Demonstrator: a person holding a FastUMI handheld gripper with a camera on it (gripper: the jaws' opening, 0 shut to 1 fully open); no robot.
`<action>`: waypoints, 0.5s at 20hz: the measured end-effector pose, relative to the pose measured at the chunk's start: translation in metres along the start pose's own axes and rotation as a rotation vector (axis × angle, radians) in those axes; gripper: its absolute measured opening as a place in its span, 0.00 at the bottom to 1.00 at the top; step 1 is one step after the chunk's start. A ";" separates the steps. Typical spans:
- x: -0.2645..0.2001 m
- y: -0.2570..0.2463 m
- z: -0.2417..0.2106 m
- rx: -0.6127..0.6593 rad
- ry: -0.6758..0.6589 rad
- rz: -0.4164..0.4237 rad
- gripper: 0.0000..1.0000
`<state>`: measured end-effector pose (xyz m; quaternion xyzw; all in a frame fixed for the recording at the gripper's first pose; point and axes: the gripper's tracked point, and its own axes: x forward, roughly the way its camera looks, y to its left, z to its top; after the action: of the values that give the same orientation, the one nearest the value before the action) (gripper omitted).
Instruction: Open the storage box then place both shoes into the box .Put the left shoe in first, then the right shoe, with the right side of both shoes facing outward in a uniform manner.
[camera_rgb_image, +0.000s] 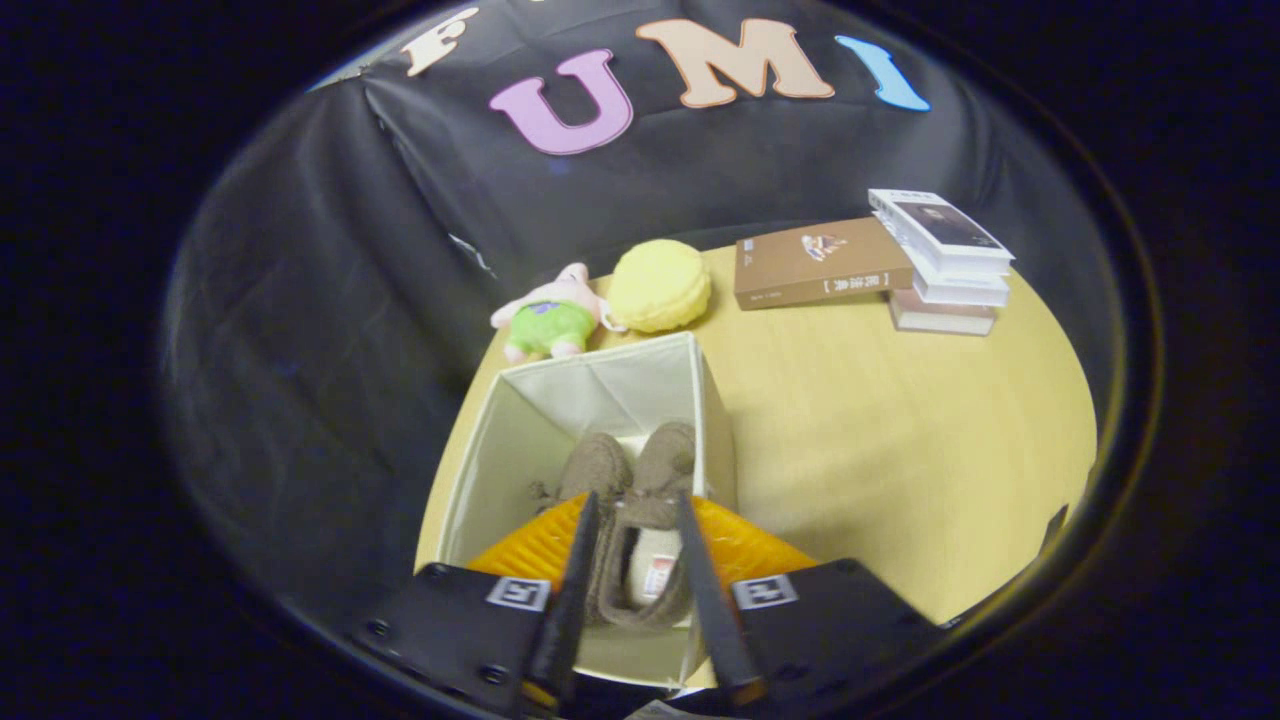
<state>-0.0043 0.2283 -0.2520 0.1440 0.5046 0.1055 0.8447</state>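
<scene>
1. Gripper (632, 515) is hovering over the open box (520, 440), fingers parted around one shoe's (645, 540) heel; whether they're pressing it, I cannot tell.
2. Two shoes are lying side by side, filling the box floor.
3. Table (900, 440) is lying bare beside the box.
4. Two plush toys (600, 300) and three books (900, 265) are sitting beyond.

The gripper (635, 505) has two thin, blade-like fingers set on ribbed orange pieces. Behind them sit two black blocks, each bearing a small square black-and-white marker tag (519, 592), with round screws along the left block's edge.
</scene>
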 end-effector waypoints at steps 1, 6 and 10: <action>-0.008 0.004 0.004 -0.013 -0.013 0.017 0.56; -0.046 0.019 0.028 -0.118 -0.104 0.107 0.97; -0.092 0.005 0.062 -0.221 -0.234 0.133 0.98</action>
<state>0.0072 0.1953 -0.1469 0.0946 0.3773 0.1986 0.8996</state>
